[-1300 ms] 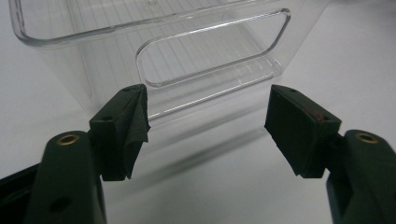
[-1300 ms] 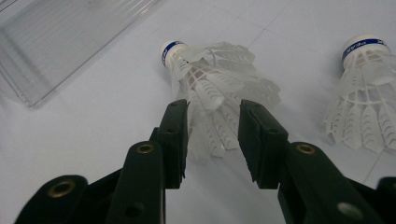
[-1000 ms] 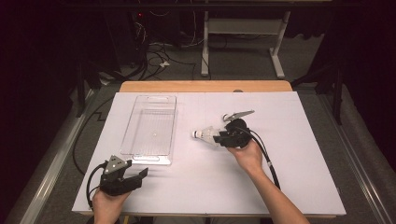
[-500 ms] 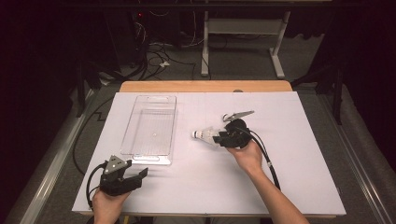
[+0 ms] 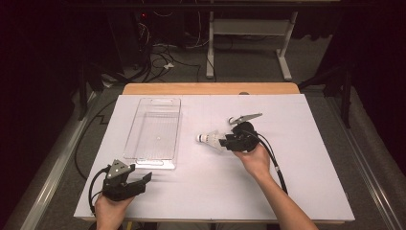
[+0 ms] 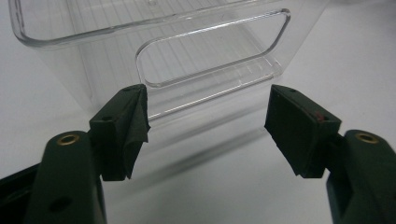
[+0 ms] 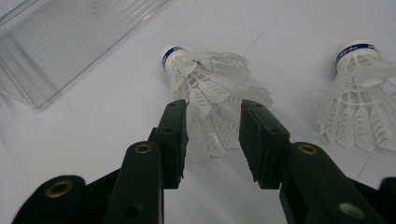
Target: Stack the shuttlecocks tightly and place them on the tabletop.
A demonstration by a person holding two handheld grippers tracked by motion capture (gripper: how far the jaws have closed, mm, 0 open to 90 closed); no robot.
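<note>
A: Table first. What is lying on it?

B: White table sheet [image 5: 311, 158] is spreading across the centre of the high view. A clear plastic bin [image 5: 155, 132] is sitting left of centre, long side running up the frame, nothing inside it that I can make out.

A: Left gripper?

B: Left gripper [image 5: 139, 181] is resting at the lower left of the high view, just below the bin's near end. In the left gripper view its jaws are standing wide apart with only bare sheet between them, and the bin's handle cut-out [image 6: 210, 46] is showing in the upper middle.

A: Right gripper?

B: Right gripper [image 5: 224, 140] is sitting at centre of the high view, pointing left toward the bin. In the right gripper view its jaws are pressing narrow on the feathered skirt of a white shuttlecock [image 7: 205, 88], cork end pointing to the upper left.

A: Anything else small?

B: A second shuttlecock [image 7: 362, 93] is lying at the right edge of the right gripper view, apart from the jaws.
</note>
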